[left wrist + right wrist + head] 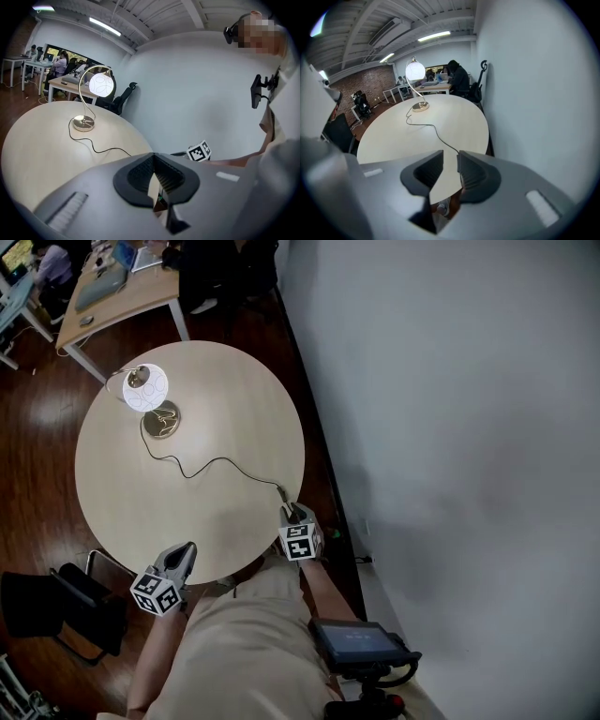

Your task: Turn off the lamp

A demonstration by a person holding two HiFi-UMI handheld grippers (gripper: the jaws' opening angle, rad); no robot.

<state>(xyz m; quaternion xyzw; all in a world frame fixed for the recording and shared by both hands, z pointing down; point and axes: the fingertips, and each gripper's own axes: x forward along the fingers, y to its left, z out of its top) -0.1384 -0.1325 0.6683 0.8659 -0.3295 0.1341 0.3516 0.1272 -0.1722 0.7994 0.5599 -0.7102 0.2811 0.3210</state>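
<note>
A lamp with a lit white globe (147, 387) (101, 85) (415, 71) on a curved stem stands on its round metal base (162, 419) at the far left of the round beige table (234, 381). Its black cord (216, 463) (436, 131) snakes across the top to the near right edge. My right gripper (294, 510) (450, 157) hovers at that edge, where the cord leaves the table, open with nothing between its pads. My left gripper (187, 551) (153, 157) hangs over the near left edge, shut and empty, far from the lamp.
A white wall (450, 427) runs close along the table's right side. A black chair (75, 606) stands at the near left. A desk with laptops (112, 292) and seated people lies beyond the table. A black device (356, 643) hangs at my waist.
</note>
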